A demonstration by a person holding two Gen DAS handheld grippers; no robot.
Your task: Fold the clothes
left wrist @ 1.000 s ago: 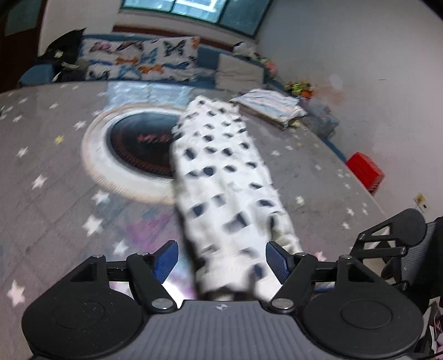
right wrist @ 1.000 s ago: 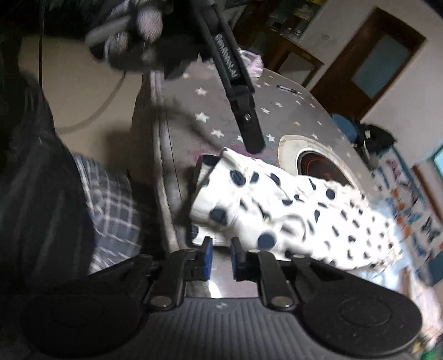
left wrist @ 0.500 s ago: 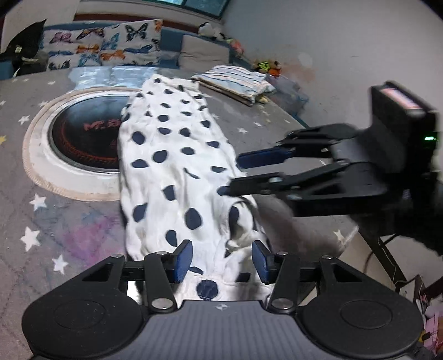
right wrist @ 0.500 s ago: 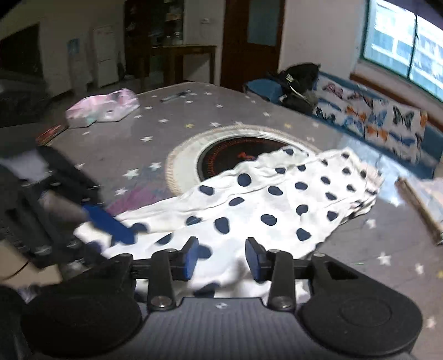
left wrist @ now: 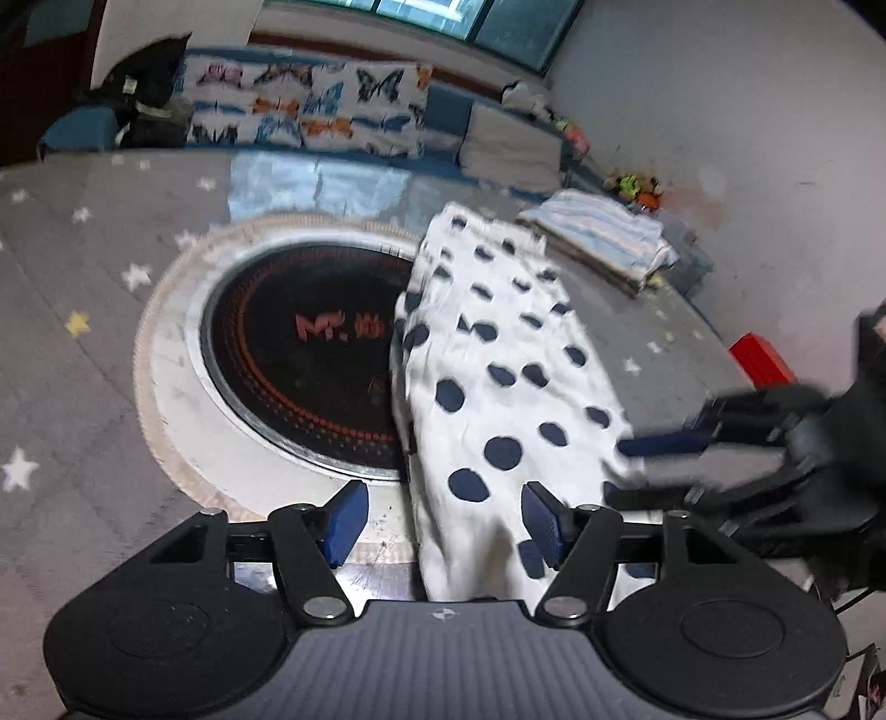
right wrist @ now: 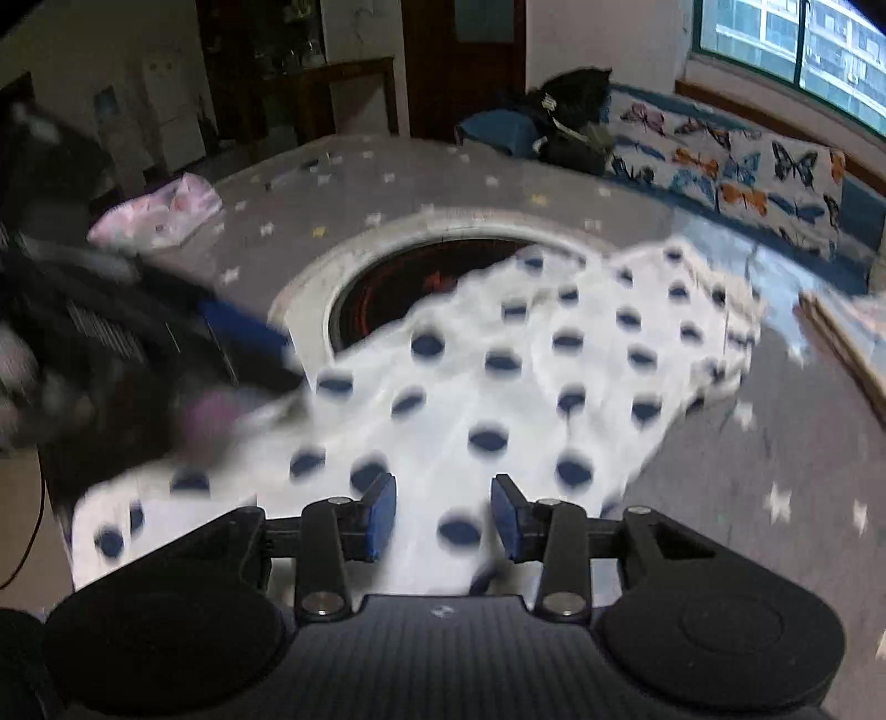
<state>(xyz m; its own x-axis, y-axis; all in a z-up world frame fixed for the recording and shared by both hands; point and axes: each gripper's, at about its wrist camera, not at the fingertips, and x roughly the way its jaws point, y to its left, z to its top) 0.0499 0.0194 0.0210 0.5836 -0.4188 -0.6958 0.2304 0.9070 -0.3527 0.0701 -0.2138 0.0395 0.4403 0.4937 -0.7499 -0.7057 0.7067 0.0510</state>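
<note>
- From my left wrist view I see the white cloth with dark dots point(left wrist: 498, 387) lying long and thin, going away from me across the gray tabletop with stars point(left wrist: 83, 288)
- My left hand-held gripper point(left wrist: 440, 518) is opening; the near end of the cloth lies between its blue fingers point(left wrist: 344, 520), but they do not press it
- Only this view shows the folded striped pile point(left wrist: 606, 243) past the far end of the cloth, and a red box point(left wrist: 761, 360) low by the white wall
- Here my right hand-held gripper point(left wrist: 659, 459) comes in from the right, blurry, at the cloth's edge
- From my right wrist view the same cloth point(right wrist: 498, 399) looks wide and spreads across the middle
- My right hand-held gripper point(right wrist: 443, 518) is open a bit, with cloth between its fingers and not pinched
- Only this view shows a pink bundle point(right wrist: 160, 213) on the far left of the tabletop, and a dark wooden door point(right wrist: 459, 61) behind
- Here my left hand-held gripper point(right wrist: 243, 349) is a dark blur at the left edge of the cloth
- Both views show the round black plate with a white ring point(left wrist: 299, 354) in the tabletop; the cloth covers one side of it
- Behind the tabletop is a seat with butterfly cushions point(left wrist: 310, 111) under a window point(right wrist: 803, 50), and a black bag point(right wrist: 570, 105) at one end
</note>
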